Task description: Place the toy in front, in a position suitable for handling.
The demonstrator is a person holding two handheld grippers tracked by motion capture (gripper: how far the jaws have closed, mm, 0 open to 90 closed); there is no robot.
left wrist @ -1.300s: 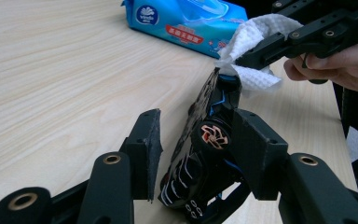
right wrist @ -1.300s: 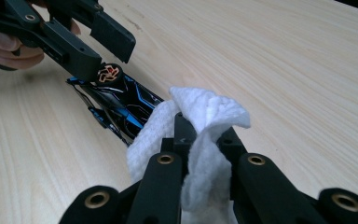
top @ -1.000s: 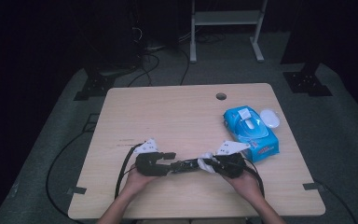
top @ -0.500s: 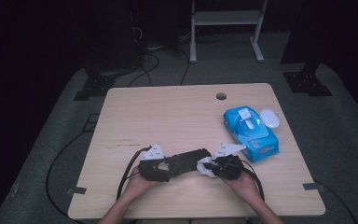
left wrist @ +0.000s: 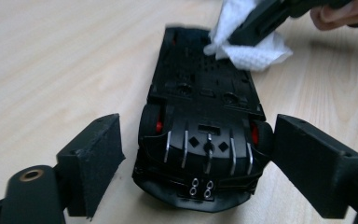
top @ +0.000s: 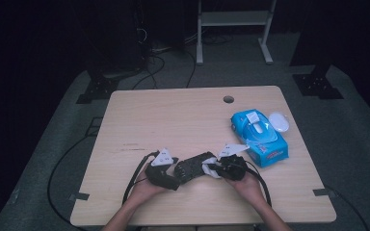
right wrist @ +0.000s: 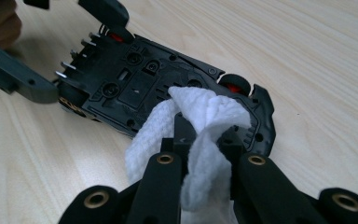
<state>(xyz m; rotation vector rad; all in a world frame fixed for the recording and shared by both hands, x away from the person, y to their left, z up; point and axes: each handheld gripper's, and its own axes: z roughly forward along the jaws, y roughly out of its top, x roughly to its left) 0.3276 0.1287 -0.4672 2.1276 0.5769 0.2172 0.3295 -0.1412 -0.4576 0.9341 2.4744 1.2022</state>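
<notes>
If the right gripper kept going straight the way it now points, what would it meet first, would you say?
Most likely the upturned underside of the black toy car. The right gripper, shut on a white wipe, points at it, and the wipe looks to be touching already, though depth is hard to judge.

toy car (top: 194, 166) upside down on table (top: 173, 120), wipes pack (top: 259, 136) right

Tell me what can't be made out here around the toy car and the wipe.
- Toy car: lies underside up, so its roof and top are hidden against the table, every view.
- Wipe: lower end cut off by the right tongs, right gripper view.
- Blue packet: print too small, high view.
</notes>
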